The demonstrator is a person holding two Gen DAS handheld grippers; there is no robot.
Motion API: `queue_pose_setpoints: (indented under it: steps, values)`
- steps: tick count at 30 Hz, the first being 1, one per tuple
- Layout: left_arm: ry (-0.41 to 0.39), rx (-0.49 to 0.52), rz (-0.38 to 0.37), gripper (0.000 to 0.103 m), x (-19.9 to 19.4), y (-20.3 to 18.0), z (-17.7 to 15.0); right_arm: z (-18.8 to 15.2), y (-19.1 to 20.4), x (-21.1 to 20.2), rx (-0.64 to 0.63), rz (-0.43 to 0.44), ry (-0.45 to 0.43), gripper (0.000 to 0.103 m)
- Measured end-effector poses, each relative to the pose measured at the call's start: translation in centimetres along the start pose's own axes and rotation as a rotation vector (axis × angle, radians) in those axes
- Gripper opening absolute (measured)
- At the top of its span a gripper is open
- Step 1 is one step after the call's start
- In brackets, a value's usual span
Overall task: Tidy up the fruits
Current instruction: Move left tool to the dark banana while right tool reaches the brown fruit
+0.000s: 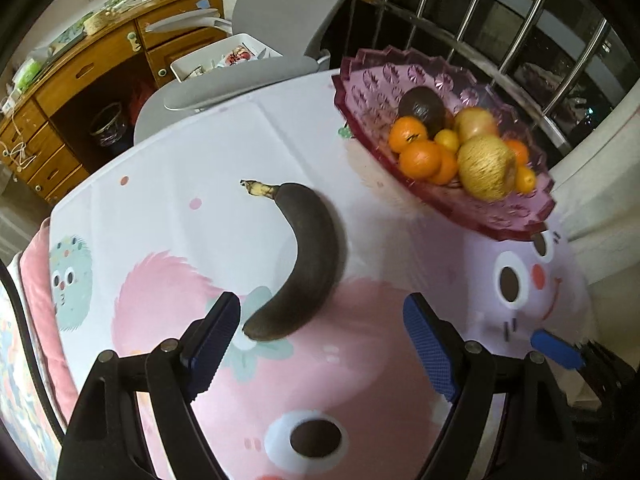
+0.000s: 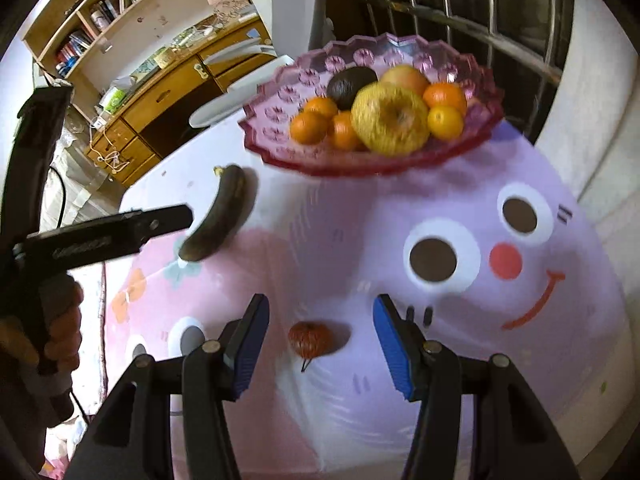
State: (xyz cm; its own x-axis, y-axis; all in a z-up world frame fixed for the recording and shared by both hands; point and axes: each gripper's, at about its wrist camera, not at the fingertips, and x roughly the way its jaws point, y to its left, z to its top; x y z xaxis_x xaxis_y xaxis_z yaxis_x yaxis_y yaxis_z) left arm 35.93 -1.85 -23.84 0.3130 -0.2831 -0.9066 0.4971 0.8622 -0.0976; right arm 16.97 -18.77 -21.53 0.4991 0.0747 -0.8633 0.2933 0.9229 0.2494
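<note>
On the left, the left tool [image 1: 322, 340] hovers over a worktop [image 1: 192, 152] draped in a pale cloth printed with cartoon faces, its blue-padded fingers [image 1: 212, 344] spread wide apart and gripping nothing. A blackened banana [image 1: 308, 256] lies flat on the cloth just ahead of this tool, its blunt end near the tip of the left-side finger and its pale stem pointing away. Farther ahead and to the right of the tool stands a pink faceted fruit bowl [image 1: 360, 92], holding oranges [image 1: 420, 158], a netted yellow fruit [image 1: 486, 168], a pale apple [image 1: 476, 122] and a dark avocado [image 1: 422, 106]. Moving right, the right tool [image 2: 320, 340] also has its jaws open and empty. A small reddish-brown fruit [image 2: 310, 338] with a thin stalk sits on the cloth between its fingers, touching neither pad. From this view the bowl [image 2: 280, 120] stands well ahead of the tool, and the banana [image 2: 220, 212] lies ahead to its left, just beside the tip of the left tool [image 2: 160, 220].
</note>
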Motion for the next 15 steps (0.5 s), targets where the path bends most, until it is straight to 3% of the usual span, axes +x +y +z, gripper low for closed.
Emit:
queue_pose_setpoints:
  steps: [8, 15]
  values:
    - [-0.039, 0.030, 0.047, 0.083, 3.8, -0.1, -0.6, -2.7, 0.8, 2.7, -0.046, -0.054, 0.035, 0.055]
    - [-0.059, 0.038, 0.110, 0.083, 6.0, -0.4, -0.8, -3.6, 1.6, 4.1, -0.132, -0.085, 0.010, 0.055]
